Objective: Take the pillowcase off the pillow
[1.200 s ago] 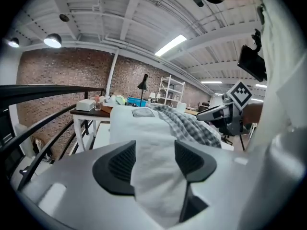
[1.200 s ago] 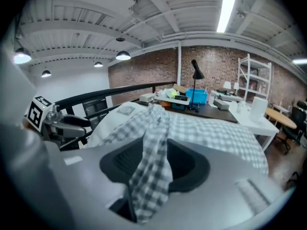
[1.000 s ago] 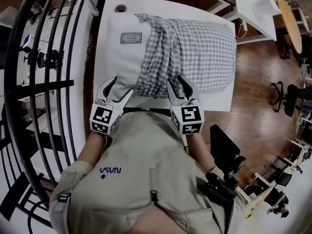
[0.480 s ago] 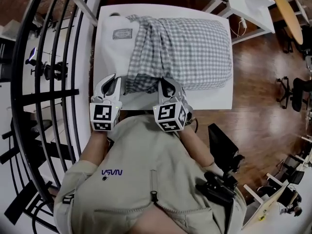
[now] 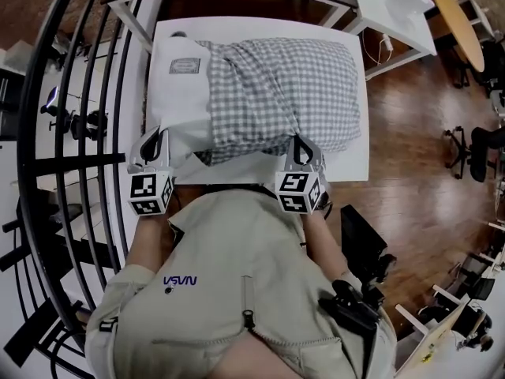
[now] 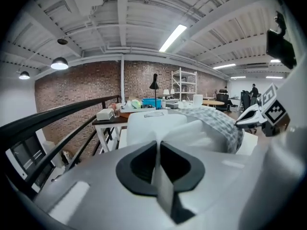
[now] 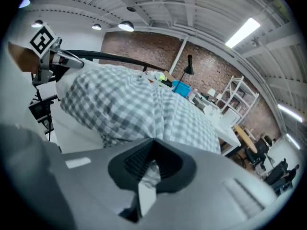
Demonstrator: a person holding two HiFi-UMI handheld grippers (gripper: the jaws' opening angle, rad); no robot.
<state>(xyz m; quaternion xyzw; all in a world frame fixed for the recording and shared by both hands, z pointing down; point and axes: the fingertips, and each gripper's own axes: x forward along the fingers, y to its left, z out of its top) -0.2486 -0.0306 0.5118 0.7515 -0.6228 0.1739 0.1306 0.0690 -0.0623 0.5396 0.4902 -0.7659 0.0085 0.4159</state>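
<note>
Though rumpled, soft checked pillowcase [image 5: 284, 85] over plump white pillow [image 5: 180, 105]

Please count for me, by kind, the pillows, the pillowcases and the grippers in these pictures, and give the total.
pillow: 1
pillowcase: 1
gripper: 2, the left gripper and the right gripper
Total: 4

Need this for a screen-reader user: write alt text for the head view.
Seen from above, a person at a white table pinches a pillow with two handheld grippers: the left gripper is shut on the pillow's bare white corner, the right gripper, jaws just closed, on the grey-checked pillowcase that covers most of it.
</note>
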